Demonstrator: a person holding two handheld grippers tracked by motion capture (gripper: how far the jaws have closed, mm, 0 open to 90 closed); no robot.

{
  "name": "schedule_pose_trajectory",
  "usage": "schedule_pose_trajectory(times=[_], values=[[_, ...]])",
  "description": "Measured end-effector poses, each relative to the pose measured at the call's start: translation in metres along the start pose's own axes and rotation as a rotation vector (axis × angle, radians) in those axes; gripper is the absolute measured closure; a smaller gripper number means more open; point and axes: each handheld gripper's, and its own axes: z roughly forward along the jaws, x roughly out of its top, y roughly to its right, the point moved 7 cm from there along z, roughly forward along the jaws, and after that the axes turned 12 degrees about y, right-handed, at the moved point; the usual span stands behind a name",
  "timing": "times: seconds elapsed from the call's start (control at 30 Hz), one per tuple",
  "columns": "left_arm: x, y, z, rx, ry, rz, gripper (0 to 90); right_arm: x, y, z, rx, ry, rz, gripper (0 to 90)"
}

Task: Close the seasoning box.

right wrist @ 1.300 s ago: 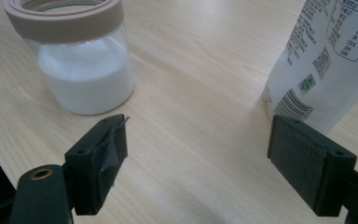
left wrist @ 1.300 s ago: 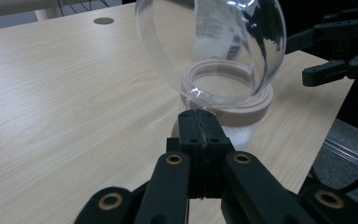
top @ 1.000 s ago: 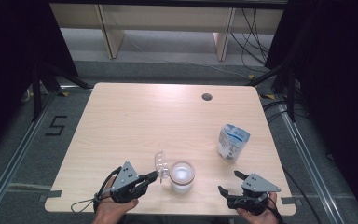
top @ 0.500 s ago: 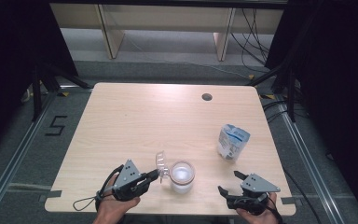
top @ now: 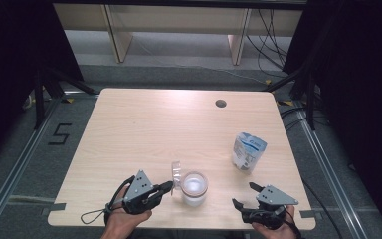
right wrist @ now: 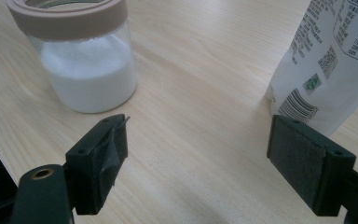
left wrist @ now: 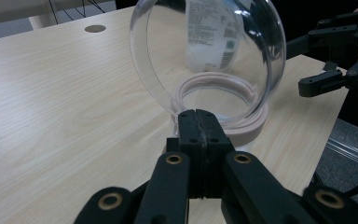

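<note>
The left gripper (top: 165, 188) fingers are pinching the jar (top: 194, 189) lid (left wrist: 209, 56) open; the right gripper (top: 244, 195), fingers spread, is likely reaching next for the pouch (top: 247, 152).

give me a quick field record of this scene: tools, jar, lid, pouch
left tool: shut on the clear lid, at the jar's rim
clear lid: hinged open, standing upright
jar: pink-rimmed, holds white powder, near the table's front edge
right tool: open, nothing between its pads, low over the table
pouch: white, upright, right of the jar
table: light wood, round hole at the far side
</note>
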Motion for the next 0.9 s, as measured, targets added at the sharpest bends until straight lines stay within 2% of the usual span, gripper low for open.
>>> schedule_pose_trajectory(times=[0.2, 0.27, 0.33, 0.67, 0.7, 0.8, 0.83, 0.9], values=[[-0.0010, 0.0007, 0.0002, -0.003, -0.009, 0.003, 89.2, -0.0001, 0.0000, 0.0001, 0.001, 0.000, -0.001, 21.1], [-0.0011, 0.0021, 0.0009, -0.001, -0.005, -0.011, 89.2, -0.0001, 0.0000, 0.0003, 0.003, 0.001, -0.003, 21.1], [-0.0006, 0.0020, 0.0010, -0.008, -0.006, 0.006, 89.2, -0.0001, -0.0002, 0.0007, 0.008, 0.002, -0.006, 21.1], [0.0000, 0.0046, 0.0030, -0.018, 0.000, 0.002, 89.0, 0.0001, -0.0006, 0.0007, 0.010, 0.004, -0.008, 21.1], [-0.0003, 0.0045, 0.0028, -0.012, -0.009, 0.005, 88.9, 0.0000, -0.0021, 0.0014, 0.027, 0.005, 0.007, 21.1], [-0.0001, 0.0047, 0.0034, -0.015, -0.008, 0.008, 88.9, 0.0000, -0.0014, 0.0005, 0.013, 0.001, 0.002, 21.1], [-0.0003, 0.0055, 0.0034, -0.011, -0.008, -0.003, 88.8, 0.0002, -0.0017, 0.0012, 0.021, 0.007, 0.004, 21.1], [0.0001, 0.0051, 0.0031, -0.017, -0.009, 0.011, 88.6, 0.0003, -0.0013, 0.0010, 0.016, 0.008, -0.001, 21.1]])
